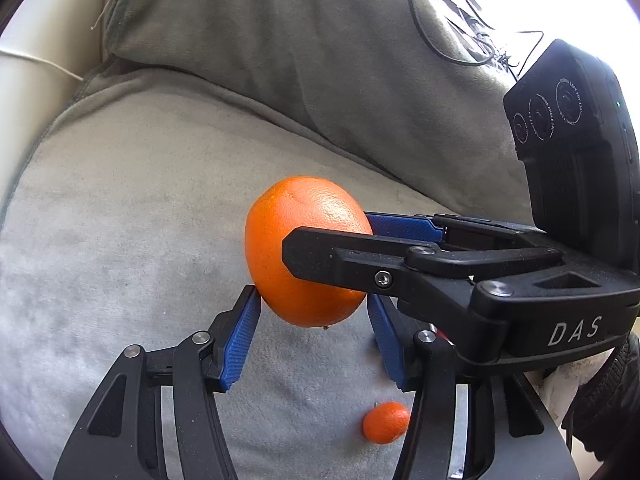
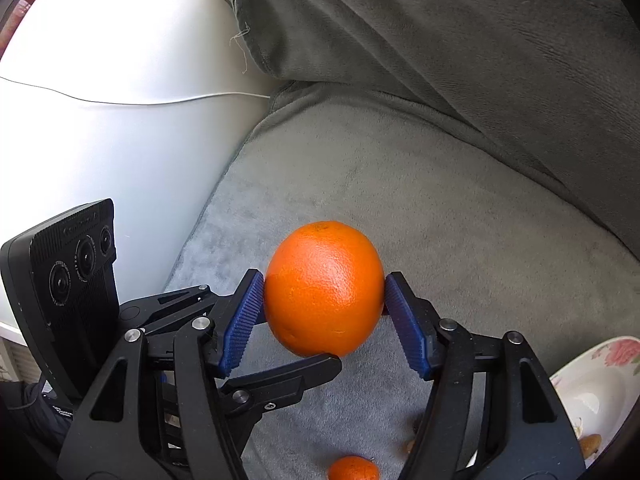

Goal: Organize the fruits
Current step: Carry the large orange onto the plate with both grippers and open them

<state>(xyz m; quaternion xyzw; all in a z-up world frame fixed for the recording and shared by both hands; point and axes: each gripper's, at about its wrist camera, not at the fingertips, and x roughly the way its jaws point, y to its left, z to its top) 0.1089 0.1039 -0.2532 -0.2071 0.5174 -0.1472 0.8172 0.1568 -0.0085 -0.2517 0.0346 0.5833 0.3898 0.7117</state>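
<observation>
Right wrist view: the right gripper (image 2: 324,308) has its blue pads pressed against the orange (image 2: 323,290) at 9 and 3 o'clock, holding it clear above the grey cushion (image 2: 460,208). A black finger of the left gripper (image 2: 304,364) touches the fruit's underside at about 6 o'clock. In the left wrist view, the left gripper (image 1: 312,320) stands at a middling width around the orange's (image 1: 276,240) lower half: one pad touches it at 8 o'clock, while contact at the other is hidden, so its grip cannot be confirmed. The step in hand appears to be a lift or a two-gripper handover. Next, one gripper likely carries the fruit towards the floral dish (image 2: 592,392) at 4 o'clock, keeping a firm squeeze. A small mandarin (image 2: 354,468) lies on the cushion at 6 o'clock.
</observation>
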